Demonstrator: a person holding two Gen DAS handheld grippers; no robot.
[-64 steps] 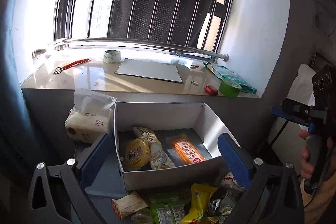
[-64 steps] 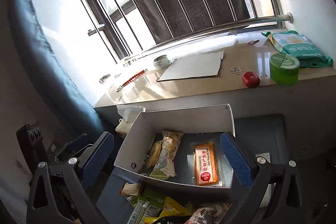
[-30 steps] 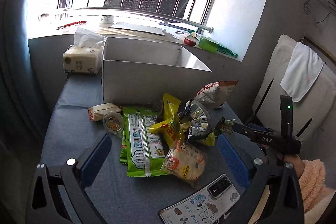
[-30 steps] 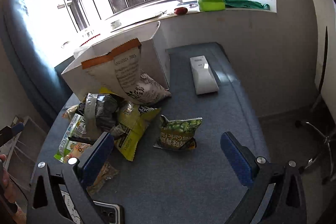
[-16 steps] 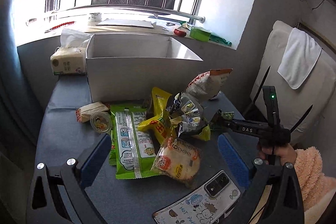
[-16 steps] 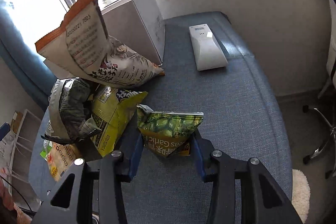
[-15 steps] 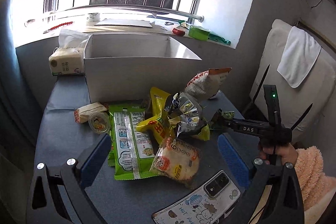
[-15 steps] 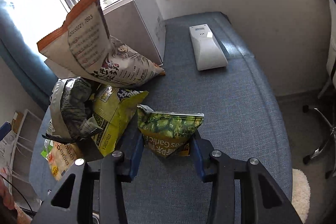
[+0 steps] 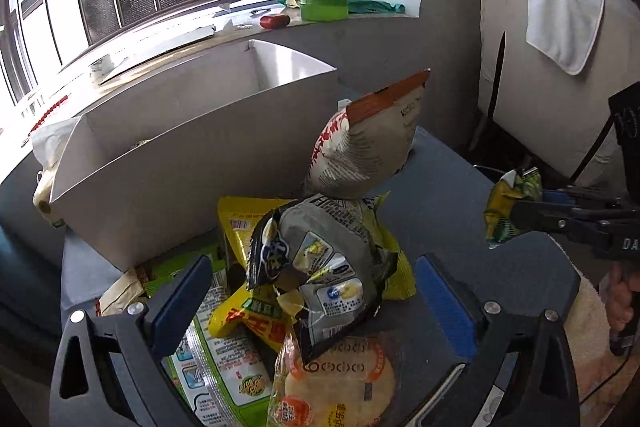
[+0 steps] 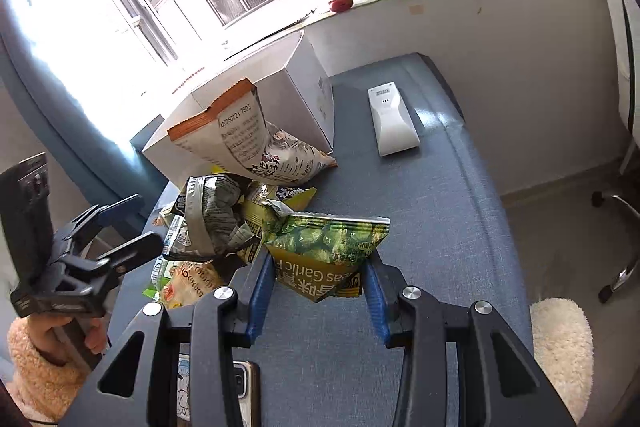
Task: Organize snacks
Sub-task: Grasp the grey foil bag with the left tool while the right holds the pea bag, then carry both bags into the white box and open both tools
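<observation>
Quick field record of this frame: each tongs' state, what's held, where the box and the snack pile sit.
right tongs: shut on pea bag, lifted off the bench
left tongs: open, over the pile, nothing gripped
pile: loose snack bags in front of the box
box: open, white, under the windowsill
remote: on the bench, right of the box

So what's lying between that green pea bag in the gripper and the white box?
In the right wrist view, the snack pile: a crumpled grey bag, a yellow bag and an orange-topped bag leaning by the white box, beyond the green pea bag.
</observation>
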